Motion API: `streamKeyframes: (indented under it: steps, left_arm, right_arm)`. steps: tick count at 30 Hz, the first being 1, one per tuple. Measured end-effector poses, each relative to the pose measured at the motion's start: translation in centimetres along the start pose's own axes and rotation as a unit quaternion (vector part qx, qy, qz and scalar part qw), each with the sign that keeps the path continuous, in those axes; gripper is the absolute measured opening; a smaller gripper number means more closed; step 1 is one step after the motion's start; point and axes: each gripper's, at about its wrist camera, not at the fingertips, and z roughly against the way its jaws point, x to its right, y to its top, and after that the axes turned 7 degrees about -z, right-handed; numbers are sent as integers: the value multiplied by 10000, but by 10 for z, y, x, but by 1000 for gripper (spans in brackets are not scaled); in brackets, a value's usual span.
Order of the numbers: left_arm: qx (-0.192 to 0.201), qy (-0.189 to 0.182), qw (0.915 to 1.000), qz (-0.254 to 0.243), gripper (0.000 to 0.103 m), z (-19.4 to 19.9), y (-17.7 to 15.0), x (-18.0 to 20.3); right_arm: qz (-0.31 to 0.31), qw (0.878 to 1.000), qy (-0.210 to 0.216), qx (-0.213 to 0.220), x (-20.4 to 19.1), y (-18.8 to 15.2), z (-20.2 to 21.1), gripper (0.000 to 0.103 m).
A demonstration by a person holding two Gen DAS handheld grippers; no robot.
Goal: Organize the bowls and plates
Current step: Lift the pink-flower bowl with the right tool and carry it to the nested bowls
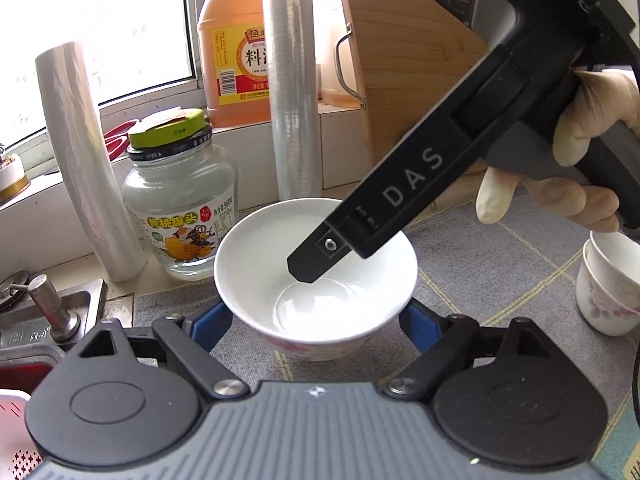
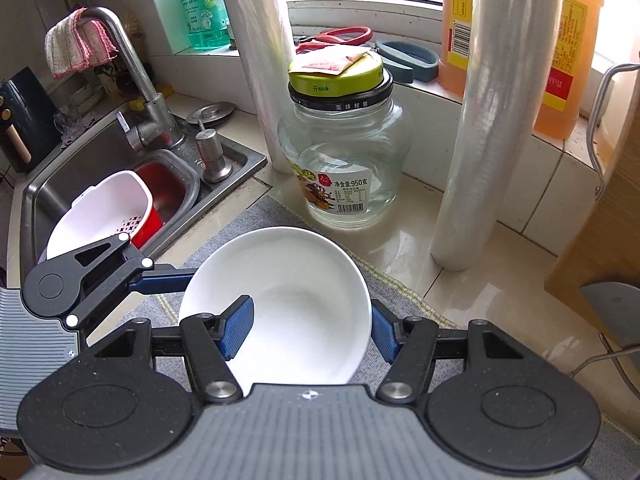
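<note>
A white bowl [image 1: 316, 280] with a pink pattern outside stands on a grey checked mat [image 1: 480, 264]. My left gripper [image 1: 316, 324] has its blue pads on both sides of the bowl's base, open around it. My right gripper [image 2: 308, 328] straddles the bowl's [image 2: 288, 300] right rim, one pad [image 2: 238, 328] inside and one outside, with a gap. In the left wrist view its black finger [image 1: 320, 256] reaches into the bowl. Two stacked white cups [image 1: 608, 284] stand at the right.
A glass jar with a green lid [image 2: 340, 152] and two rolls of cling film [image 2: 492, 120] stand behind the bowl. An orange bottle [image 1: 236, 48] and wooden board [image 1: 412, 80] lean at the window. A sink [image 2: 100, 168] with a white colander lies left.
</note>
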Motion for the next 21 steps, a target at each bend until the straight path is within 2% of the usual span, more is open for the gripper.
streamKeyframes:
  steps: [14, 21]
  left_arm:
    - [-93, -395, 9982, -440, 90, 46, 21, 49]
    - [-57, -723, 9948, -710, 90, 59, 31, 84]
  right_arm:
    - [-281, 9995, -37, 157, -8, -47, 69, 68]
    - [-518, 9981, -226, 243, 2, -82, 104, 69]
